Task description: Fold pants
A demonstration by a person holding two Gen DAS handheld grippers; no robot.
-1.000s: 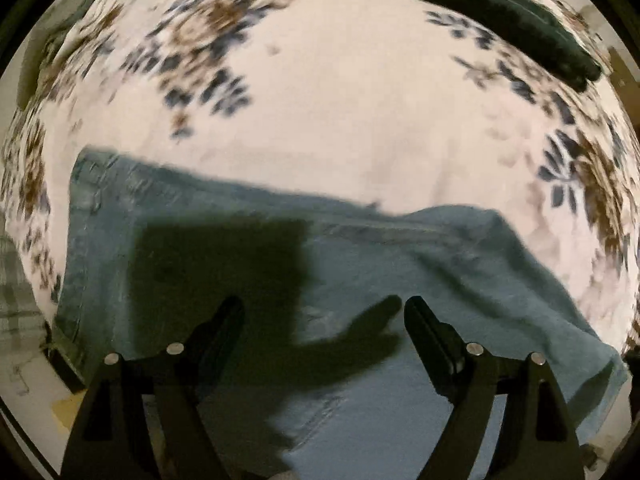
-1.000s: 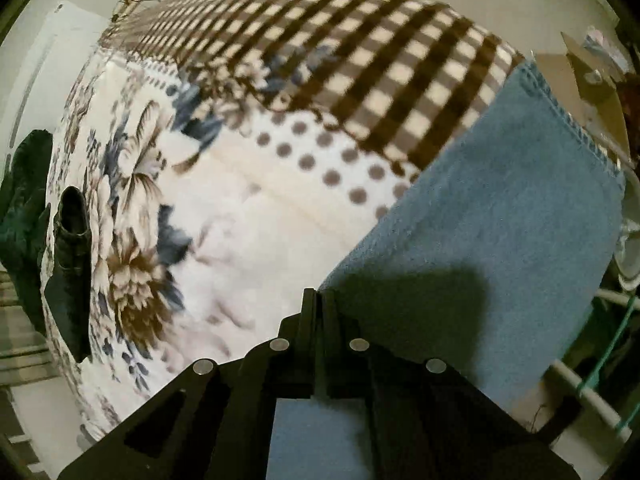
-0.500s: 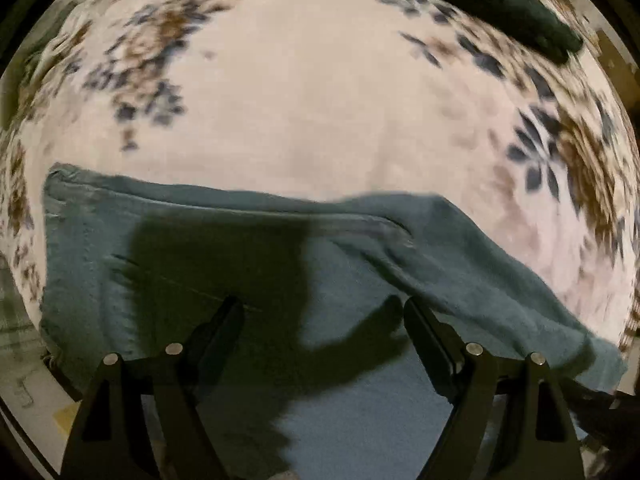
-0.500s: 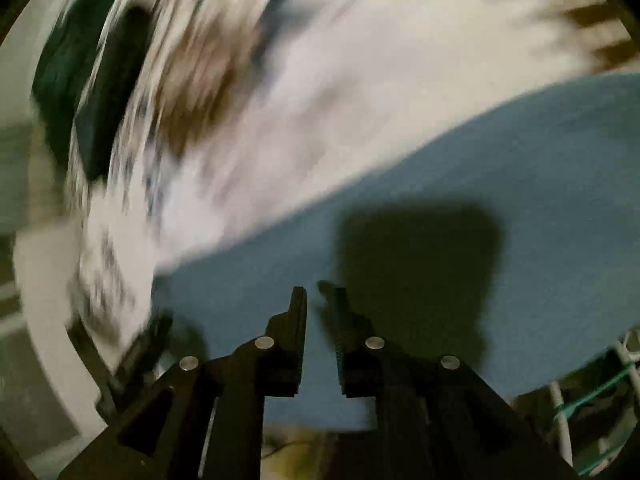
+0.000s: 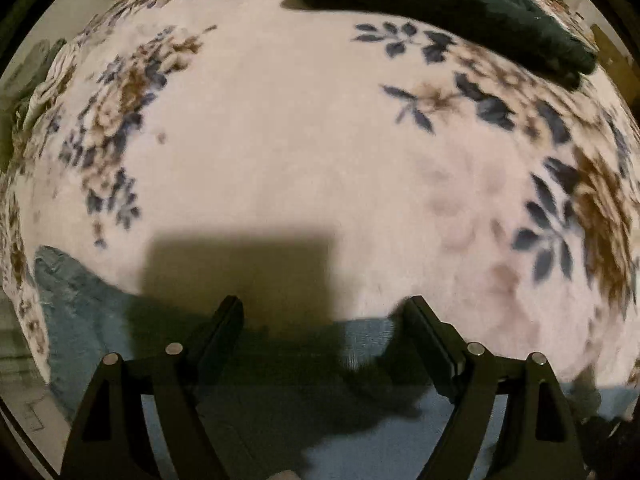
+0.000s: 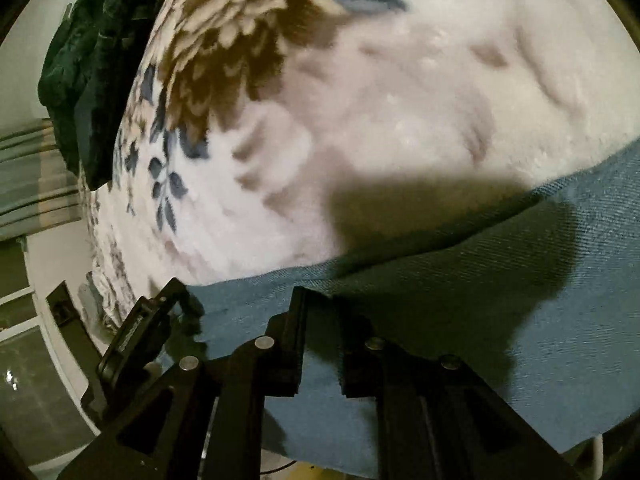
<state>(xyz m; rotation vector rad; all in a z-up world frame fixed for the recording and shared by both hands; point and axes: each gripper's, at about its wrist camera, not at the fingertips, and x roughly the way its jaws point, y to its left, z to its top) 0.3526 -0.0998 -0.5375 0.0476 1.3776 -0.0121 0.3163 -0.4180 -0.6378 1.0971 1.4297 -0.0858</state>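
Blue denim pants [image 5: 360,412] lie flat on a floral blanket at the bottom of the left wrist view; they also fill the lower right of the right wrist view [image 6: 500,280]. My left gripper [image 5: 324,312] is wide open and empty above the pants' far edge. My right gripper [image 6: 320,300] is slightly open with a narrow gap between its jaws, low over the pants' edge and holding nothing. The other gripper's black finger [image 6: 148,320] shows at the lower left of the right wrist view.
The white, brown and blue floral blanket [image 5: 300,152] covers the bed. A folded dark green garment [image 5: 440,4] lies at the far edge; it also shows in the right wrist view [image 6: 96,68]. The bed's edge and floor [image 6: 36,360] are at left.
The right gripper was shut on the denim, has opened a little and swung over the pants' edge. The left gripper has moved forward, so less denim and more blanket shows.
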